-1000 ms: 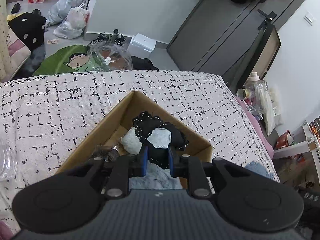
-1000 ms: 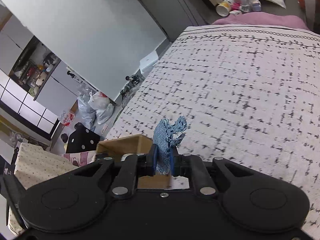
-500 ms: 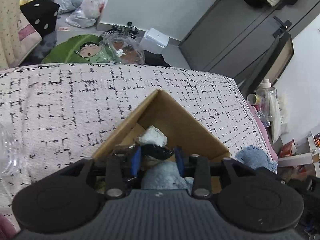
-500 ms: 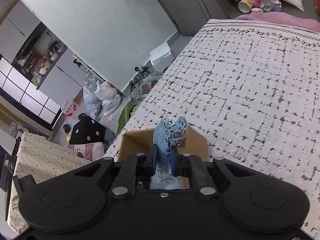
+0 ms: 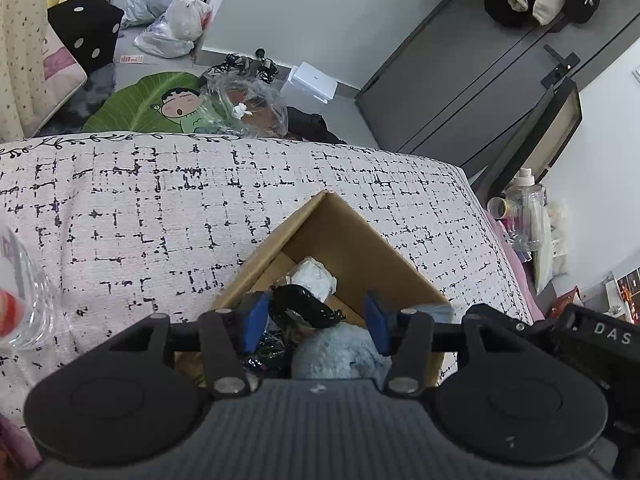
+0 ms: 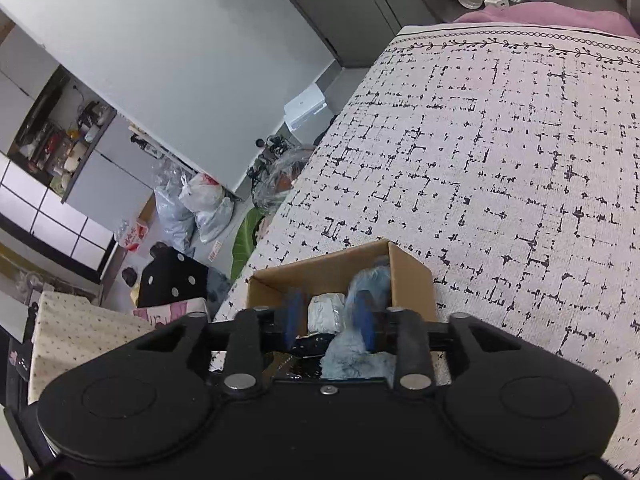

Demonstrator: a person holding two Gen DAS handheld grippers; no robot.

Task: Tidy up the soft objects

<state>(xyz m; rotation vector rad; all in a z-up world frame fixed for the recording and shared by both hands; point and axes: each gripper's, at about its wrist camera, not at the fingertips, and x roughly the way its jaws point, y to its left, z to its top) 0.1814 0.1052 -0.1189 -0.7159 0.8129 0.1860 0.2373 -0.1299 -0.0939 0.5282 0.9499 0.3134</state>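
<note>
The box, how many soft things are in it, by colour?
In the cardboard box:
White bundle: 1
Black lacy piece: 1
Blue fluffy piece: 1
Total: 3 that I can see; more may be hidden underneath.

Black, white, blue soft items [image 5: 304, 308] fill cardboard box [image 5: 360, 248].

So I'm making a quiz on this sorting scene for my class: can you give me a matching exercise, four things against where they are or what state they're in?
Things
1. cardboard box
2. white crumpled cloth
3. left claw
4. green cartoon mat

Places or states
A. on the floor beyond the bed
B. open, above the box
C. inside the box, toward its far corner
D. standing on the patterned bedspread

Pairs: 1-D, 2-C, 3-B, 4-A
</note>
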